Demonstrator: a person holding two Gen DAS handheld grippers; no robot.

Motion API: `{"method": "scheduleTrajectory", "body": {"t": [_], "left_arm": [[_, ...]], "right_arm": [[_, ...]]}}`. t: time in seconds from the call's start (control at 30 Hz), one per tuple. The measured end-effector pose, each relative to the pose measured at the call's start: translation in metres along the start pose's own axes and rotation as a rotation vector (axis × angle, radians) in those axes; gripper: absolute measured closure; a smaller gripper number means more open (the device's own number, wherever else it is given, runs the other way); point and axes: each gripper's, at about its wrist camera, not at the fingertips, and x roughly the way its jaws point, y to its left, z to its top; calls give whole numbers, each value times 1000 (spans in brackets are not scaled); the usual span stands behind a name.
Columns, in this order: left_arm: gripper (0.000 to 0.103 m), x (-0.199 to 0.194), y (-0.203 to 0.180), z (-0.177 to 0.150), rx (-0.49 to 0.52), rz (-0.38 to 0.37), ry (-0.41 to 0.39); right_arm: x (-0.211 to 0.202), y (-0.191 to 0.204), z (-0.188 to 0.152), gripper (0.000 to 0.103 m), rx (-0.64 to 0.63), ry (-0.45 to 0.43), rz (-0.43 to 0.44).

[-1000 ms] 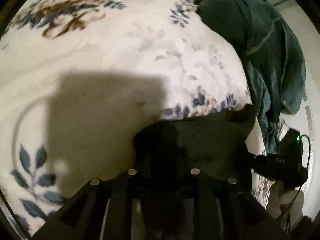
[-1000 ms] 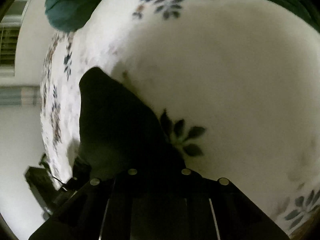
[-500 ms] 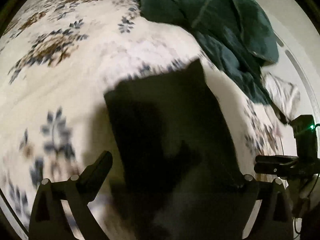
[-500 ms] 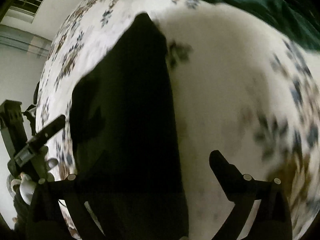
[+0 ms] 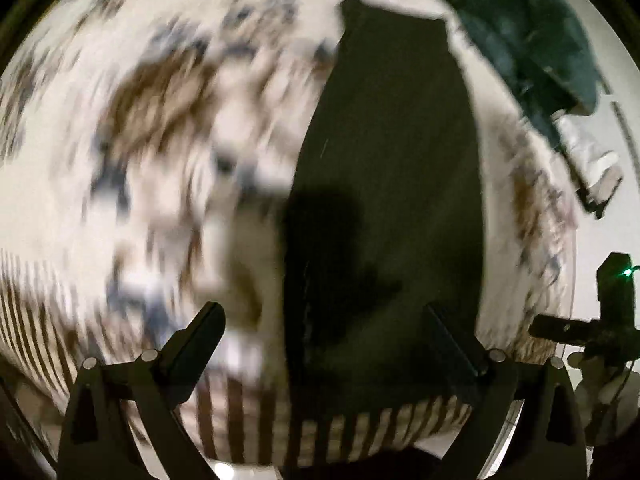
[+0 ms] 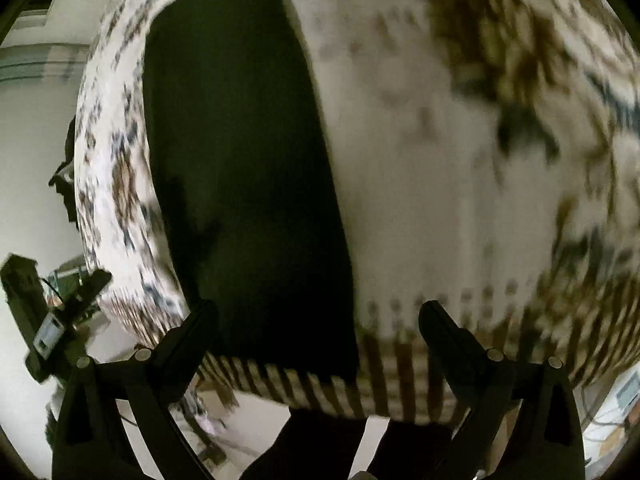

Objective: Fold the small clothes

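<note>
While both my grippers hang released | dark garment point(image 5: 384, 184) flat on bed point(image 5: 160, 160), long axis running away from me | left gripper point(image 5: 320, 332) straddles its near edge, right gripper point(image 6: 320, 320) offset right.

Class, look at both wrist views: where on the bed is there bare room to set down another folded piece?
Bare floral blanket lies right of the dark garment in the right wrist view. The far corner is crowded by a heap of green cloth.
</note>
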Motion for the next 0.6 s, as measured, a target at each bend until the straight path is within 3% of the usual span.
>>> {"method": "scheduleTrajectory", "body": {"t": [0.13, 0.2, 0.23, 0.43, 0.5, 0.57, 0.6], "left_arm": [[3, 45, 10, -44, -72, -10, 77], [3, 70, 14, -59, -127, -50, 103], [4, 78, 16, -64, -154, -84, 102], [4, 89, 10, -62, -170, -121, 31], [23, 90, 4, -60, -145, -124, 10], [69, 90, 0, -57, -120, -120, 6], [82, 89, 0, -56, -122, -137, 4]], "right_arm": [[46, -15, -23, 4, -3, 31, -9], [69, -19, -29, 19, 4, 37, 28], [81, -21, -31, 26, 12, 52, 49], [128, -8, -31, 26, 57, 52, 168], [137, -1, -35, 26, 68, 53, 258], [147, 5, -39, 31, 82, 60, 313], [150, 8, -41, 52, 97, 57, 293]]}}
